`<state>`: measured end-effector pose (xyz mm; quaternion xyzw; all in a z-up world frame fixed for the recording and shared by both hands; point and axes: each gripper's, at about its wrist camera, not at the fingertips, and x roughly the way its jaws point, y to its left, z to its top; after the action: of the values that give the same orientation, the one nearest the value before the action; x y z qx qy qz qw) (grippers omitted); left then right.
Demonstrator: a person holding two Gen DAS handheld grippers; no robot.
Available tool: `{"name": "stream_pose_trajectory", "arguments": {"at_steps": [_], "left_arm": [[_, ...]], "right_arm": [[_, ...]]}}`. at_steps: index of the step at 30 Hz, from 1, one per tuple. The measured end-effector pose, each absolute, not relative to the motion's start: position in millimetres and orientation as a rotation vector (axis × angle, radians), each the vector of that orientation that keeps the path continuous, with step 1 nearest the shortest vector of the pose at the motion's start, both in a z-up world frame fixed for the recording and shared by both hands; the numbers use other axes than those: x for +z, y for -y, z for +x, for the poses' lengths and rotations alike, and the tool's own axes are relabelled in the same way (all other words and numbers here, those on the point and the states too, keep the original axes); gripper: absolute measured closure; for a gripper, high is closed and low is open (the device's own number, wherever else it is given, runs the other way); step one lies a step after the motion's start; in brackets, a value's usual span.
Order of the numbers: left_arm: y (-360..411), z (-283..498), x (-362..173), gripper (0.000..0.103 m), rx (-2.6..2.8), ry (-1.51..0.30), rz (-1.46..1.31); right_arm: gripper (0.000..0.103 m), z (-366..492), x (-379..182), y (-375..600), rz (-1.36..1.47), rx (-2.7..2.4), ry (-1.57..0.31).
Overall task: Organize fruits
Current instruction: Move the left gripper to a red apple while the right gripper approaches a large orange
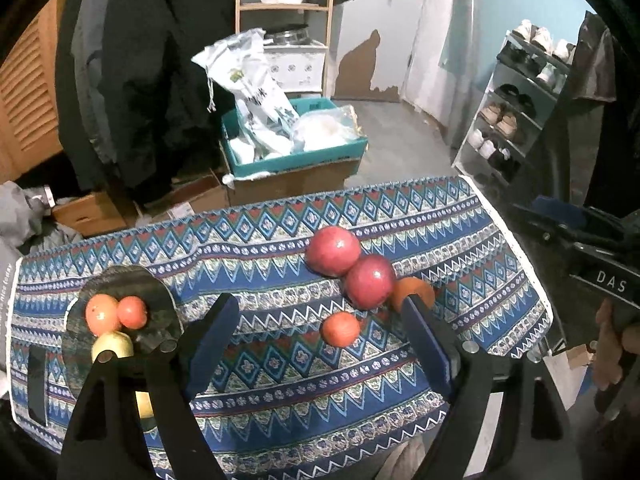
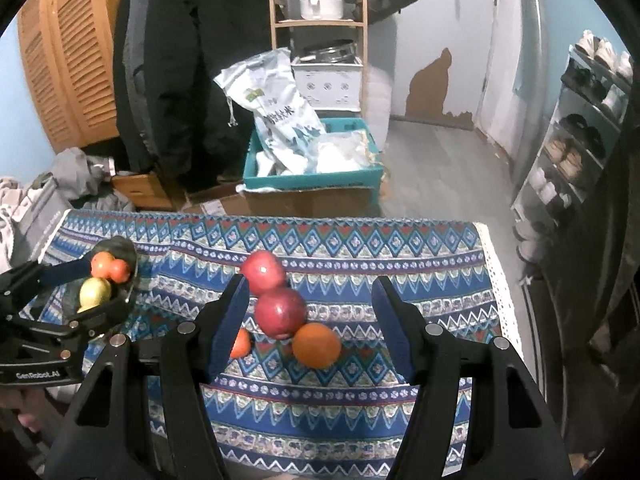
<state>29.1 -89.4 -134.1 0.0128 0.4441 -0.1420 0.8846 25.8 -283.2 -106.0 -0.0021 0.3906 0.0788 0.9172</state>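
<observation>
On the patterned cloth [image 1: 280, 376], two red apples [image 1: 333, 251] [image 1: 370, 282] touch each other. An orange [image 1: 416, 289] lies partly behind my left gripper's right finger. My left gripper [image 1: 320, 300] is open above the cloth, and a small orange fruit [image 1: 341, 329] lies loose between its fingers. At the left, a dark plate [image 1: 156, 300] holds two orange-red fruits [image 1: 102, 314] [image 1: 133, 312] and a yellow one [image 1: 113, 346]. My right gripper [image 2: 310, 282] is open above the nearer apple [image 2: 280, 312] and the orange [image 2: 316, 345], touching neither.
The cloth's right edge [image 2: 500, 288] drops off beside a shoe rack [image 2: 576, 152]. Behind the table stand a teal crate with bags [image 2: 312, 176], cardboard boxes, a hanging dark coat [image 2: 180, 60] and a wooden shelf. A hand [image 1: 616, 332] holds the other tool at the right.
</observation>
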Motion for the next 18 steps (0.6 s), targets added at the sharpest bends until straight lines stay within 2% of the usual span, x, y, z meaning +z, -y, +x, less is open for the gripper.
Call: {"name": "stream_pose_trajectory", "arguments": {"at_steps": [18], "left_arm": [[93.6,50.1,-188.8,0.018,-0.274,-1.055,0.042]], "right_arm": [[0.039,54.5,-174.1,284.7,-0.004,0.155,-0.987]]}}
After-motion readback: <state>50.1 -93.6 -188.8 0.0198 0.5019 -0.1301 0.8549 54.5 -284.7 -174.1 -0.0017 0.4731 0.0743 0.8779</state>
